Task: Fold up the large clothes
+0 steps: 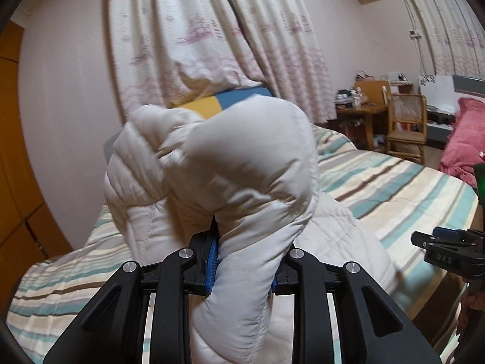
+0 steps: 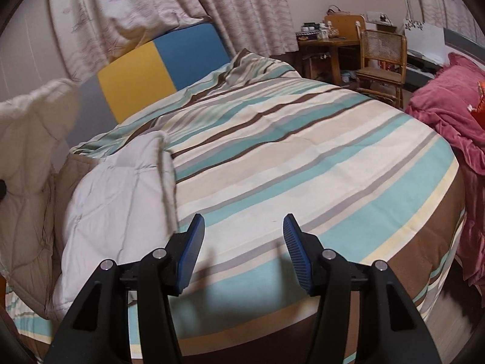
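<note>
A large white quilted puffer coat (image 1: pixel 218 170) fills the middle of the left wrist view. My left gripper (image 1: pixel 244 261) is shut on a bunched fold of it and holds it up above the striped bed (image 1: pixel 394 188). In the right wrist view the coat (image 2: pixel 115 200) lies at the bed's left side, with a raised part at the far left. My right gripper (image 2: pixel 242 251) is open and empty, just above the striped bed cover (image 2: pixel 303 157), to the right of the coat. It also shows at the right edge of the left wrist view (image 1: pixel 448 248).
A yellow and blue headboard panel (image 2: pixel 163 66) stands behind the bed, with patterned curtains (image 1: pixel 212 30) above. A pink blanket (image 2: pixel 448 103) is piled at the right. A wooden desk (image 2: pixel 327 45) and cane chair (image 2: pixel 382 57) stand at the back right.
</note>
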Action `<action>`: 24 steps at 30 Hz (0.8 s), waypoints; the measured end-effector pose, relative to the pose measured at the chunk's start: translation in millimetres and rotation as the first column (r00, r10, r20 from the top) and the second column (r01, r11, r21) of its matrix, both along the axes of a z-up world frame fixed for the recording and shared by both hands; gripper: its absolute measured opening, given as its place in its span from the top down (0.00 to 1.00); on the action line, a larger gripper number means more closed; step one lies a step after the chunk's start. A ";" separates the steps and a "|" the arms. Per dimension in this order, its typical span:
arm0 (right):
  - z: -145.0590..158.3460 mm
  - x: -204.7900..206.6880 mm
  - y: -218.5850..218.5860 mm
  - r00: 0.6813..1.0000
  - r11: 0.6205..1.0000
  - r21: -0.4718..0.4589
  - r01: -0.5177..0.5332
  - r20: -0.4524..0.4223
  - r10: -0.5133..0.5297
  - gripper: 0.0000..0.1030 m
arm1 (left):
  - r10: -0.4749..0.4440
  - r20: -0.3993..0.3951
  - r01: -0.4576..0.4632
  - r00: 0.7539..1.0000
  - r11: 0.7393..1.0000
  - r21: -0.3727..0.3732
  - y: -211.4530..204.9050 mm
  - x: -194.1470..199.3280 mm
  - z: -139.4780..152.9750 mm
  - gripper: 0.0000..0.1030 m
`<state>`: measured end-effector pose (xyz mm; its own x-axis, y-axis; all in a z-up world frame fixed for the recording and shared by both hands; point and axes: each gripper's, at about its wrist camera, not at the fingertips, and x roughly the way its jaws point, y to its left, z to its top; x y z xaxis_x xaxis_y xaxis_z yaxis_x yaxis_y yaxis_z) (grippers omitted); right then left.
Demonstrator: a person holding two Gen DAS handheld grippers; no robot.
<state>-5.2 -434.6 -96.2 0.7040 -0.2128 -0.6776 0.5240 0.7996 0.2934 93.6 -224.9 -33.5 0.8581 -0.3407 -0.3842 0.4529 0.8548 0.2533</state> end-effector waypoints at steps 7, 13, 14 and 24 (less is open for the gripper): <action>-1.0 -5.7 -16.0 0.998 0.998 0.003 0.056 -0.019 -0.056 0.48 | -0.089 -0.035 0.092 0.995 0.991 0.093 -36.7 -8.4 -35.0 0.75; -5.1 -9.0 -23.6 0.996 0.996 0.031 0.081 -0.025 -0.080 0.48 | -0.164 -0.078 0.173 0.983 0.977 0.127 -52.6 -17.6 -70.2 0.65; -5.3 -8.8 -23.5 0.997 0.996 0.031 0.080 -0.025 -0.080 0.48 | -0.170 -0.084 0.179 0.982 0.975 0.129 -53.9 -18.1 -74.1 0.64; -5.9 -4.0 -18.8 0.998 0.997 0.041 0.062 -0.027 -0.061 0.46 | -0.274 -0.123 0.278 0.954 0.960 0.013 -40.8 -23.7 -62.5 0.21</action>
